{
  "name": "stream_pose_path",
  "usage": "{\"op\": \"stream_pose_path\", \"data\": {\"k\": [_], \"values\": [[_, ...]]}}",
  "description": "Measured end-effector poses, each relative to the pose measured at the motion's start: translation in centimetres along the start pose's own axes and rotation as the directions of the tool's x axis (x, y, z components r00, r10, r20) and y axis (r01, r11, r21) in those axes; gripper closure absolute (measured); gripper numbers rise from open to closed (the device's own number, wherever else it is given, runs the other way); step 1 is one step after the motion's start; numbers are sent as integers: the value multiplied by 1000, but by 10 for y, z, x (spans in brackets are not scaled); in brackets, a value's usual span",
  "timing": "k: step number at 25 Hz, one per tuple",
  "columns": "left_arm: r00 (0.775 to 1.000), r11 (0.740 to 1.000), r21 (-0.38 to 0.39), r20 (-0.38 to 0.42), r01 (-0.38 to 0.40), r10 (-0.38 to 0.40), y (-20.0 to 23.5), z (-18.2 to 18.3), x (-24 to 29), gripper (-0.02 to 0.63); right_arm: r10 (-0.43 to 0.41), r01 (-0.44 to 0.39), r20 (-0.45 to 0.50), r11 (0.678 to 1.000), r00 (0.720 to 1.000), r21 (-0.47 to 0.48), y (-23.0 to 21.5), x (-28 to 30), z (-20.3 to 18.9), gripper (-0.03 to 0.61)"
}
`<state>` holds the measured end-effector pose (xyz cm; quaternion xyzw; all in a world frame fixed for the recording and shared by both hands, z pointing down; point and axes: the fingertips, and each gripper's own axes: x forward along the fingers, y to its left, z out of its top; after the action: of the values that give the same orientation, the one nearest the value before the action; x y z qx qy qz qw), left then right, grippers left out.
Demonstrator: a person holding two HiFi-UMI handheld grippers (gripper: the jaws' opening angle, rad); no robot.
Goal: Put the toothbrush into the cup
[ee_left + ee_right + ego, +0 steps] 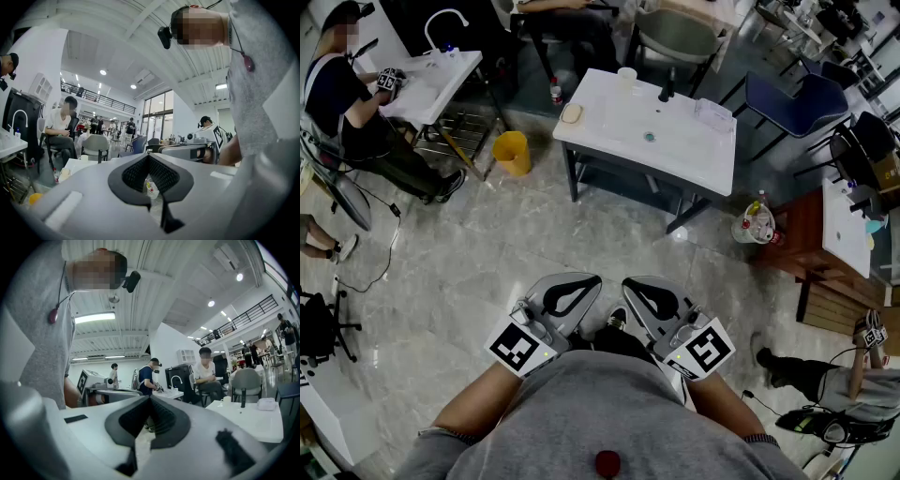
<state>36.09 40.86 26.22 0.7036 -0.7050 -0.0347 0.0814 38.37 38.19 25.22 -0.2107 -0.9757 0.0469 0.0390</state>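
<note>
A white table (675,155) stands across the floor, well ahead of me. On its far edge stands a pale cup (626,77), with a dark upright thing (666,91) right of it, too small to tell if it is the toothbrush. The right gripper view shows the same cup (226,400) and dark thing (243,401). My left gripper (586,279) and right gripper (636,281) are held side by side close to my body, far from the table. Both are shut and empty, with the jaws meeting at the tips in the left gripper view (149,156) and the right gripper view (150,398).
The table also carries a clear box (713,114), a tan lump (572,112) and a small green spot (649,137). A yellow bucket (512,153) stands left of it and a blue chair (795,103) right. A bagged bottle (757,223) sits by a wooden desk (811,253). A seated person (352,108) works at left.
</note>
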Motion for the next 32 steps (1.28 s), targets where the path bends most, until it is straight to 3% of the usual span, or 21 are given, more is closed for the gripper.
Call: {"op": "stream_pose_path", "data": {"k": [4, 21, 28, 32], "values": [[998, 998, 62, 55, 23, -26, -4, 11, 9, 606, -5, 5, 2, 1000, 1000, -1, -3, -6, -2, 565], [996, 996, 60, 60, 64, -67, -18, 13, 51, 606, -67, 67, -13, 998, 998, 15, -40, -37, -4, 565], [998, 997, 61, 41, 39, -42, -17, 10, 92, 606, -76, 76, -7, 997, 997, 29, -80, -57, -5, 565], [1000, 1000, 11, 8, 9, -9, -15, 6, 114, 606, -67, 67, -2, 997, 998, 31, -103, -67, -3, 565]]}}
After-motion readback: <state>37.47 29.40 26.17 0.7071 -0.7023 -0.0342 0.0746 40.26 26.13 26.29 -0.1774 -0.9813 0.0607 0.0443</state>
